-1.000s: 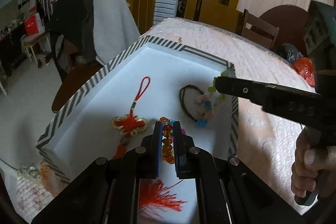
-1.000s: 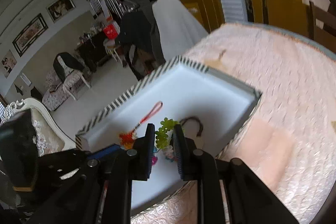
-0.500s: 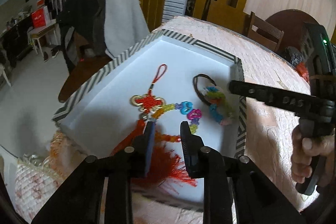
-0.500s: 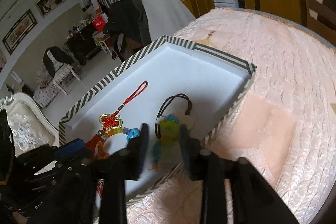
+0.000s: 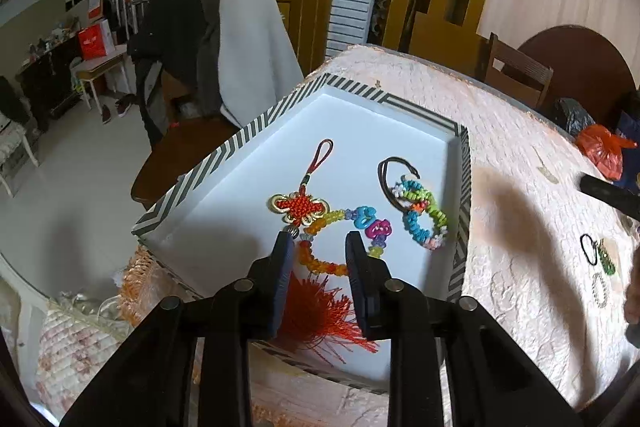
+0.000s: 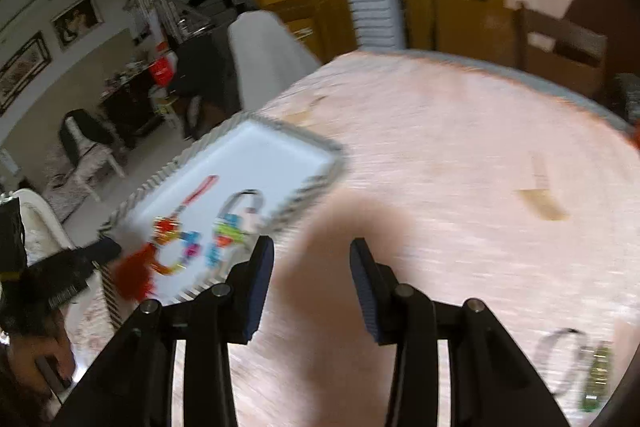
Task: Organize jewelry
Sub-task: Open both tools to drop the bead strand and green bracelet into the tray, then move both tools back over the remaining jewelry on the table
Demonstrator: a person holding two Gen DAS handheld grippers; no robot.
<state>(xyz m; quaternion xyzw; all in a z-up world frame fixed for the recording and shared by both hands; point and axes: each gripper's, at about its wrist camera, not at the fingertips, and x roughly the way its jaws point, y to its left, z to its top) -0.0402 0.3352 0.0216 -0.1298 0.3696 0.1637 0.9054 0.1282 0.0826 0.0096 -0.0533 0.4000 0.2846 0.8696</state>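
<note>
A striped-rim tray (image 5: 224, 151) with a white floor holds a red knot charm (image 5: 301, 207) with a tassel, a bead bracelet (image 5: 320, 265) and a braided colourful bracelet (image 5: 424, 219) on a brown cord. My left gripper (image 5: 318, 241) hovers over the tray's near end. Its jaws are opening and the bead bracelet lies loose below them, untouched. My right gripper (image 6: 312, 247) is over the pink tablecloth (image 6: 460, 155), right of the tray (image 6: 320, 143); its jaws are opening with nothing between them. That view is blurred.
Loose pieces lie on the cloth at the right: a black hair tie (image 5: 588, 247), a green piece (image 5: 607, 261) and a pale bead ring (image 5: 599, 289). A red bag (image 5: 604, 147) sits at the far right. A chair draped in white cloth (image 5: 252, 47) stands beyond the table edge.
Both grippers went from shut to open, leaving the bead bracelet and the braided bracelet in the tray. The left drew back a little; the right swung away to the right over the cloth.
</note>
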